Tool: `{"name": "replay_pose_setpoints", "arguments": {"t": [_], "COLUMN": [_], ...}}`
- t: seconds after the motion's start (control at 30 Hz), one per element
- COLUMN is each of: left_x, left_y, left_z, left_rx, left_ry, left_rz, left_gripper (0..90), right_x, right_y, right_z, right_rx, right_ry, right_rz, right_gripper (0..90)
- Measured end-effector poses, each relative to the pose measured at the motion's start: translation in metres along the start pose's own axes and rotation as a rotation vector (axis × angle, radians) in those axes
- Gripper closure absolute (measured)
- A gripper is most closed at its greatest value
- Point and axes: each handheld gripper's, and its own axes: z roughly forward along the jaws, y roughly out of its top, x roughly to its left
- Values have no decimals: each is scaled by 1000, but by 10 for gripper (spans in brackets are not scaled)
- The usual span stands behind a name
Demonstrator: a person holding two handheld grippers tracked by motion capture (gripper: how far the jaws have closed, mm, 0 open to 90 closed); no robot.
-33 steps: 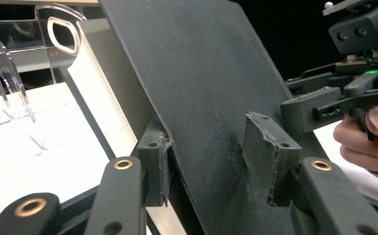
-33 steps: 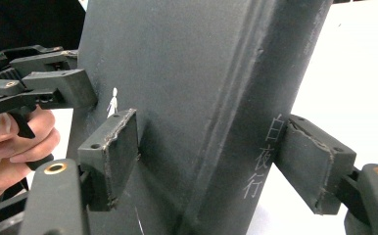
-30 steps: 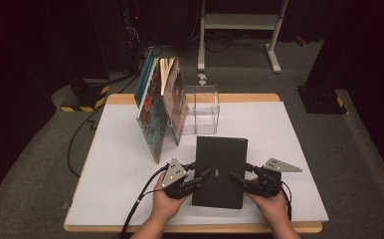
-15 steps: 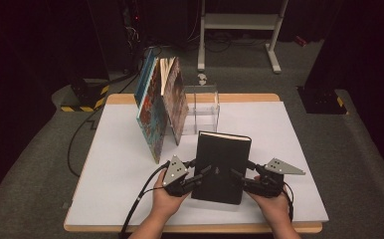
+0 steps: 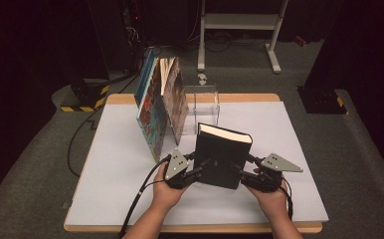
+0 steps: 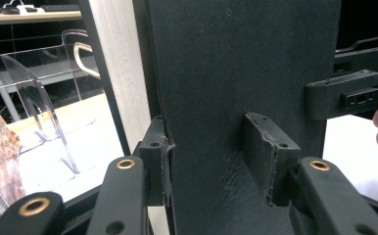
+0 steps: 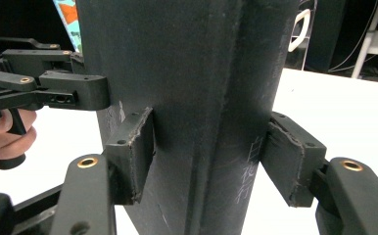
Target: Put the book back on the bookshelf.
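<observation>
From the high view, the black book now stands nearly upright near the front of the white table, where a second ago it lay flat — so the lift is done and the carry to the rack looks like the next step. The left gripper holds its left edge and the right gripper its right edge. Behind and to the left, two picture books lean in a clear plastic rack; the free slot beside them seems the likely goal, and the leaning covers crowd that way in.

In the left gripper view, the jaws are clenched on the book at the page edge, pads pressed on both covers. The clear rack sits beyond, apart.

In the right gripper view, the jaws have just been closing on the spine side of the book — the left pad touches the cover, the right pad lies against it, so it grips.
</observation>
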Motion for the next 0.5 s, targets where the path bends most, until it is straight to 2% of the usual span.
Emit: {"name": "replay_pose_setpoints", "arguments": {"t": [0.27,0.5], "left_x": [-2,-5], "left_y": [-7,-12], "left_z": [-5,-9], "left_rx": [-13,-23], "left_ry": [-23,-21], "left_rz": [42,39], "left_gripper": [556,555], "right_x": [4,7], "right_y": [-7,-12], "right_z": [-3,-6], "right_rx": [-24,-30], "right_ry": [-10,-18], "right_rz": [-18,-36], "right_gripper": [385,375]}}
